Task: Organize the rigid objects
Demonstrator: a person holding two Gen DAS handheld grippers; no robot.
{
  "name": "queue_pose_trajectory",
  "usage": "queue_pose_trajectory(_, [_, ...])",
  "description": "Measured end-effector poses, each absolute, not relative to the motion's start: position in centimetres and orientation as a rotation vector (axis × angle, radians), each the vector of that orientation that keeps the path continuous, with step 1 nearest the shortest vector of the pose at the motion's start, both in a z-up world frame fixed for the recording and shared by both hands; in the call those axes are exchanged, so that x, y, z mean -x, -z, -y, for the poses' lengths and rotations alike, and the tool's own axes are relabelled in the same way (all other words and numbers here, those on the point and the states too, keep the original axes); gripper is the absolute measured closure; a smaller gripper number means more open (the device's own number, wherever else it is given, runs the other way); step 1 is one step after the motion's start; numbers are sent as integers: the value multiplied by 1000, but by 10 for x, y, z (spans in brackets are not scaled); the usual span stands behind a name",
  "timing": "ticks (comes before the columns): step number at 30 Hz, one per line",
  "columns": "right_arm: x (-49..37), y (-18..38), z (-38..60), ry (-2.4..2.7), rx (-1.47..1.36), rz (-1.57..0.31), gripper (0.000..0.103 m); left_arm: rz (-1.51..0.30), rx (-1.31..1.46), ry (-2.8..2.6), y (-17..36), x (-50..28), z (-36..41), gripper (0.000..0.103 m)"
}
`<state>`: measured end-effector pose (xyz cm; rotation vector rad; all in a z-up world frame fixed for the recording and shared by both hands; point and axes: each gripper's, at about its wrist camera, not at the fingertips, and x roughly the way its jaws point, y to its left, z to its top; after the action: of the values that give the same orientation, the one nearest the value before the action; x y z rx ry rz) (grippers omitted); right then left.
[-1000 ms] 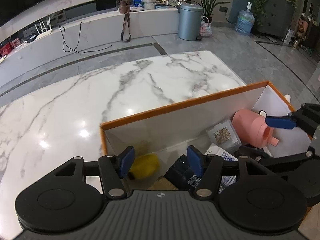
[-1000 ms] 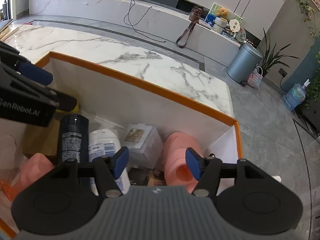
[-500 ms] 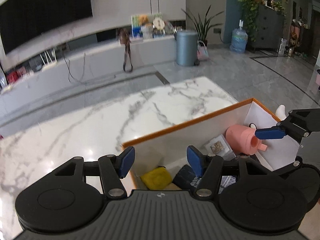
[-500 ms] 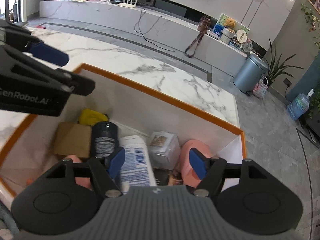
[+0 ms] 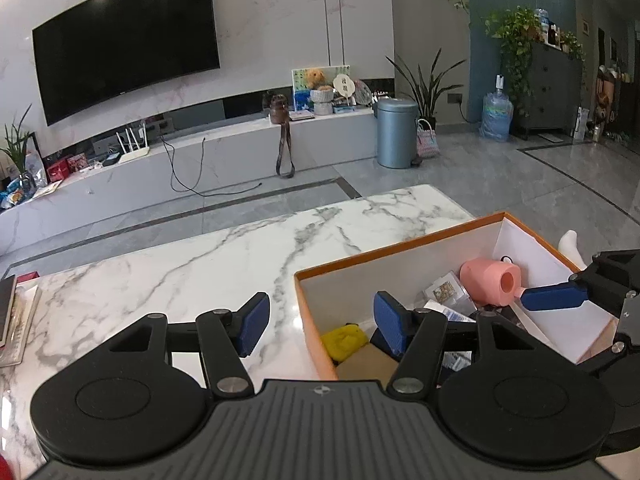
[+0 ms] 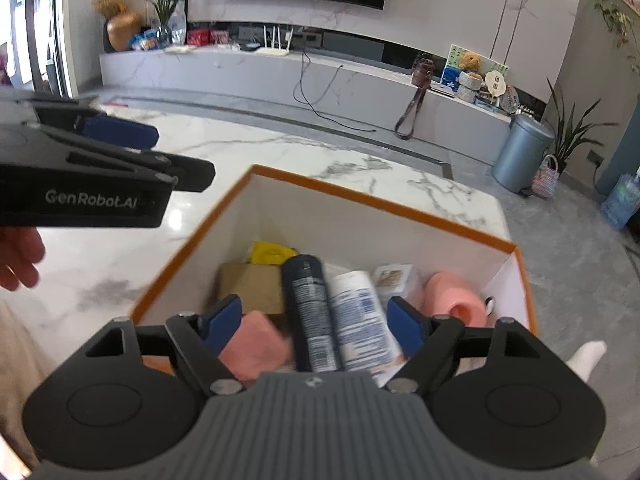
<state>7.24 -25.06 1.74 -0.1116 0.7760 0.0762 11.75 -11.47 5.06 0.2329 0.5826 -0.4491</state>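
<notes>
- Marble table (image 5: pixel 200 272) carries the orange-rimmed box (image 6: pixel 360 196) at its right edge.
- Your right gripper (image 6: pixel 316 322) hangs over the box, jaws apart and empty.
- Dark spray can (image 6: pixel 308 312) lies directly ahead, long axis parallel to the fingers.
- Your left gripper (image 5: pixel 320 322), jaws apart, straddles the box's left wall.

**Colours and patterns on record**

White marble surface (image 5: pixel 208 276): grey veining. Open cardboard box (image 6: pixel 372 202): orange rim and outside, plain white inside. In the box: yellow soft item (image 6: pixel 269 251); plain brown carton (image 6: pixel 250 286); black spray can (image 6: pixel 308 312) with white print; white bottle (image 6: pixel 360 320) with blue print; pink cylinder-shaped piece (image 6: pixel 452 304); pink block (image 6: pixel 254 346). Left gripper (image 5: pixel 320 320) and right gripper (image 6: pixel 316 320): black frames, blue pads on the jaws. Pedal bin (image 5: pixel 396 132) on the floor: blue-grey.
</notes>
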Motion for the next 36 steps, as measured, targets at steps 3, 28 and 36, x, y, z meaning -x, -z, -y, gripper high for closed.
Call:
queue_pose_trajectory(3, [-62, -19, 248, -89, 62, -754, 19, -560, -242, 425, -49, -106, 110, 26])
queue_pose_trajectory(28, [-27, 10, 224, -22, 6, -691, 13, -657, -125, 238, 2, -65, 62, 7])
queue_pose_trajectory(36, [-24, 14, 219, -25, 13, -693, 11, -663, -153, 230, 7, -60, 63, 7])
